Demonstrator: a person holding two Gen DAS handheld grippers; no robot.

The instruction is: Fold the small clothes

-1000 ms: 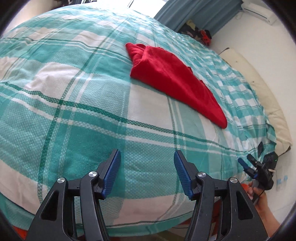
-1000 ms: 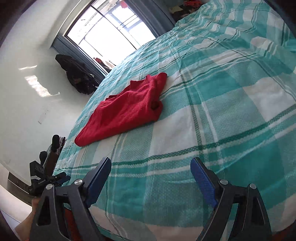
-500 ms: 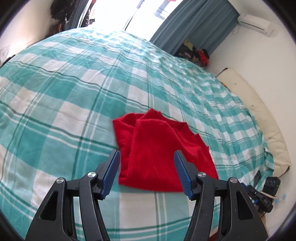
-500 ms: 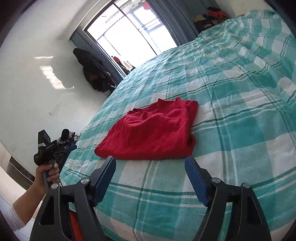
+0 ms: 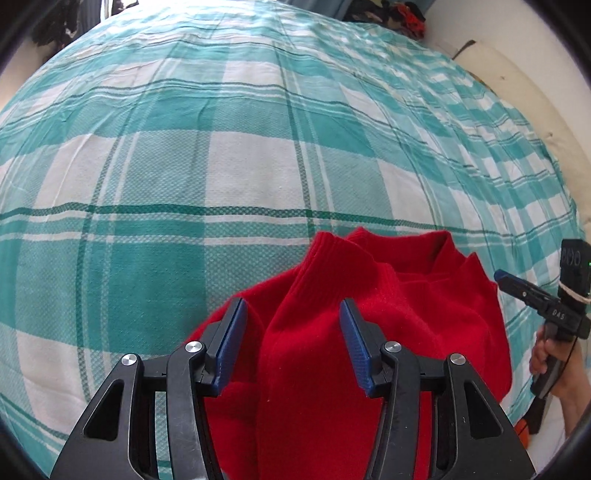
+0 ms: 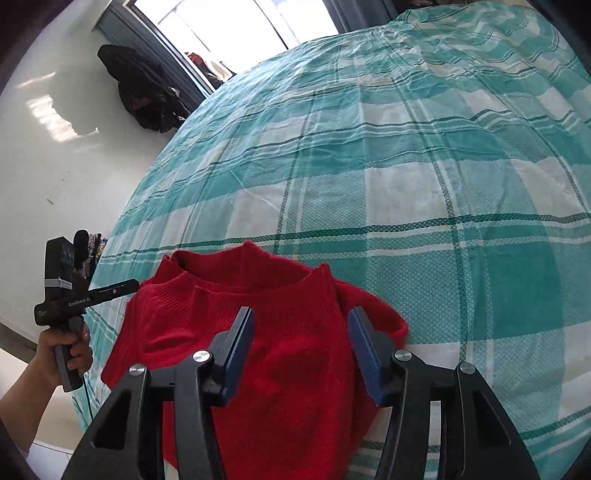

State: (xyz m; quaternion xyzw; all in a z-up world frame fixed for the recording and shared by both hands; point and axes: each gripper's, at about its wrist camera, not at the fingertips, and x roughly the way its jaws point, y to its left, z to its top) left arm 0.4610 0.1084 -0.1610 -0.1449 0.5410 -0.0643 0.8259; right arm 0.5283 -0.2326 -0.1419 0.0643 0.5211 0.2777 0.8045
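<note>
A small red knitted sweater point(image 5: 406, 317) lies crumpled on the teal and white plaid bedspread point(image 5: 221, 147), near the bed's near edge. It also shows in the right wrist view point(image 6: 229, 314), collar facing away. My left gripper point(image 5: 291, 332) is open, its jaws hovering over a raised ribbed fold of the sweater. My right gripper point(image 6: 301, 339) is open above the sweater's body. Each gripper shows in the other's view: the right one point(image 5: 517, 286) at the sweater's right edge, the left one point(image 6: 122, 288) at its left edge.
The bedspread point(image 6: 406, 166) stretches far ahead of both grippers. A window point(image 6: 229, 33) and dark hanging clothes point(image 6: 147, 92) are at the far wall. A cream headboard or cushion point(image 5: 517, 92) runs along the bed's right side.
Both grippers have moved in over the red sweater, which was well ahead of them a second ago. Both jaws stay open. The sweater has not visibly moved.
</note>
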